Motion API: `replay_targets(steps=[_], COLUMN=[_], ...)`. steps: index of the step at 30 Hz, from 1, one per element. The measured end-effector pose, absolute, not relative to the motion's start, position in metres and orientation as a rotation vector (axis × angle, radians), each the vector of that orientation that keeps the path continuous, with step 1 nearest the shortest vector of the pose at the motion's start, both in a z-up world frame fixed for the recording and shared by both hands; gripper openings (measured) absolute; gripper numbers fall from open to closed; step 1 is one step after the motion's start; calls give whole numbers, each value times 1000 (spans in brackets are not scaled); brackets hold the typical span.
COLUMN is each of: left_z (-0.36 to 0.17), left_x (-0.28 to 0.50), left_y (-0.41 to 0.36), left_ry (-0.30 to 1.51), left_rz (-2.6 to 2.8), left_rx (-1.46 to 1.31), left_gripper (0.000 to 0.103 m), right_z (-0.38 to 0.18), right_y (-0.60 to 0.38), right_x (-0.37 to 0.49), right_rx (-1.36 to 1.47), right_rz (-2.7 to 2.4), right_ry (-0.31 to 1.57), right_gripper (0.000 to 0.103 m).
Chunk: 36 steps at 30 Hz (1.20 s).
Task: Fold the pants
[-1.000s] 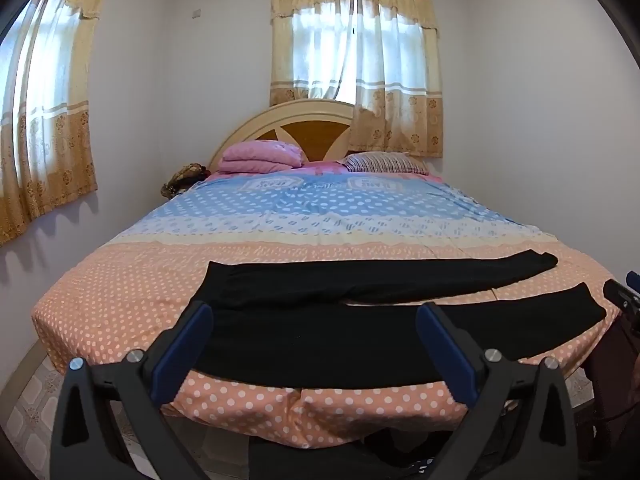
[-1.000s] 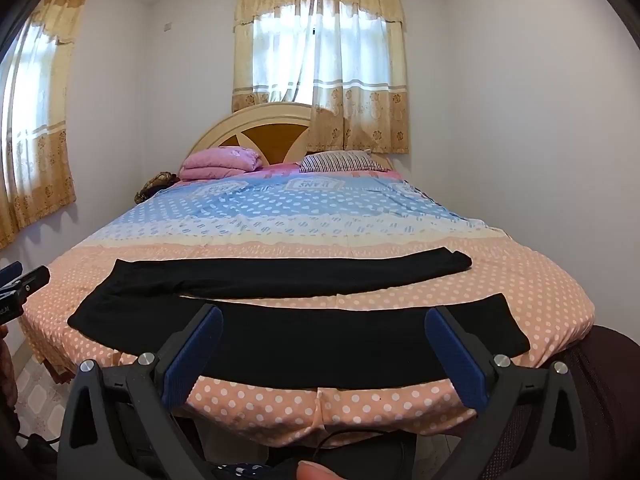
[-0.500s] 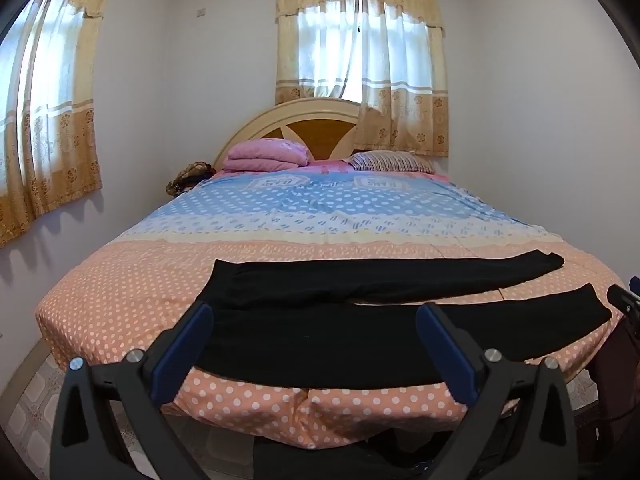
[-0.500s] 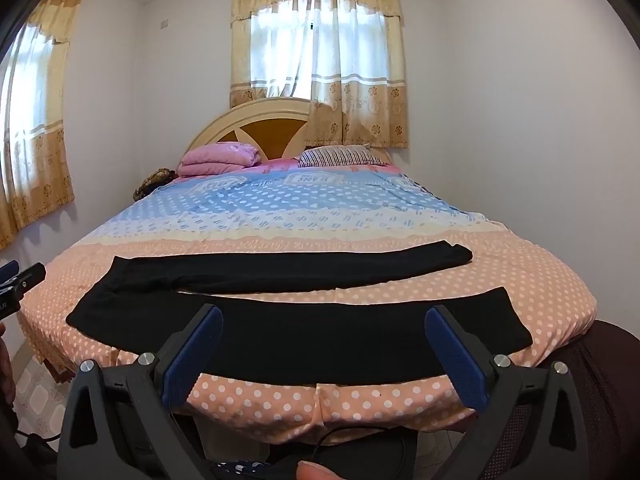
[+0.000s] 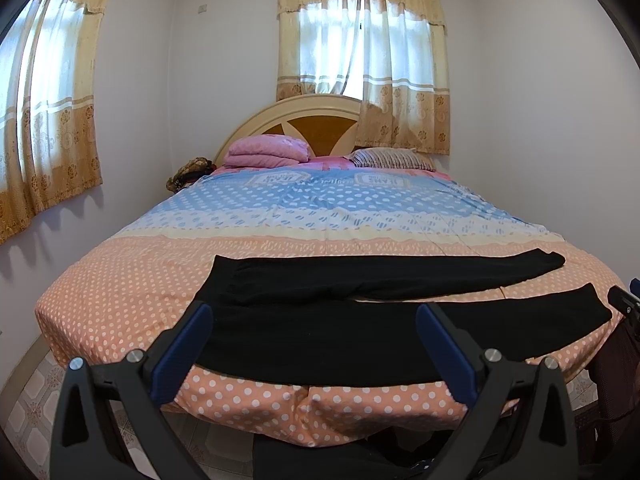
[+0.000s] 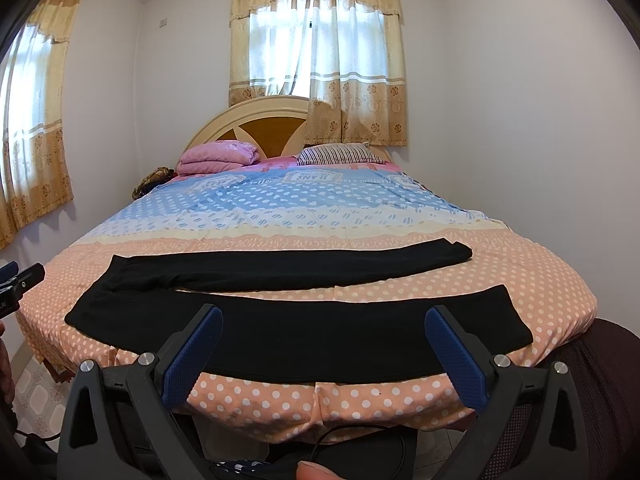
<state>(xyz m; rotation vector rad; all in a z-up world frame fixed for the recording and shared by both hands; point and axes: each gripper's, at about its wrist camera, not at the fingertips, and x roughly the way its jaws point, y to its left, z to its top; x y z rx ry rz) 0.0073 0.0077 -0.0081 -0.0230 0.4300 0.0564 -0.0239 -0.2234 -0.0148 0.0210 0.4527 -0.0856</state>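
Note:
Black pants (image 5: 360, 304) lie flat across the foot of the bed, waist at the left, both legs stretched to the right with a gap between them. They show the same way in the right wrist view (image 6: 304, 320). My left gripper (image 5: 314, 340) is open and empty, held in front of the bed's near edge toward the waist end. My right gripper (image 6: 326, 344) is open and empty, in front of the near leg's middle. Neither touches the cloth.
The bed (image 5: 160, 280) has a dotted peach and blue cover. A pink folded blanket (image 5: 268, 152) and a striped pillow (image 5: 392, 159) lie at the headboard. Walls stand close on both sides. Tiled floor (image 5: 28, 408) shows at the left.
Both grippers have drifted slightly, with the view shifting a little; the pants have not moved and both grippers stay open.

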Motion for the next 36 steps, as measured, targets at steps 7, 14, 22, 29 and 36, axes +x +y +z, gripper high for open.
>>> replay_targets(steps=[7, 14, 22, 29, 36], left_z=[-9, -9, -10, -10, -12], left_x=[7, 8, 8, 8, 8], left_y=[7, 7, 7, 8, 9], left_ry=[430, 430, 430, 431, 433], left_rz=[56, 58, 57, 57, 58], left_rx=[-22, -24, -24, -25, -26], left_gripper=[103, 103, 103, 103, 103], right_z=[-15, -15, -16, -16, -17], right_y=[-224, -224, -223, -223, -224], right_x=[-24, -24, -24, -23, -23], right_rx=[22, 22, 22, 21, 21], right_rz=[-85, -84, -84, -84, -84], right_ry=[455, 456, 458, 460, 461], right_gripper=[102, 102, 102, 102, 102])
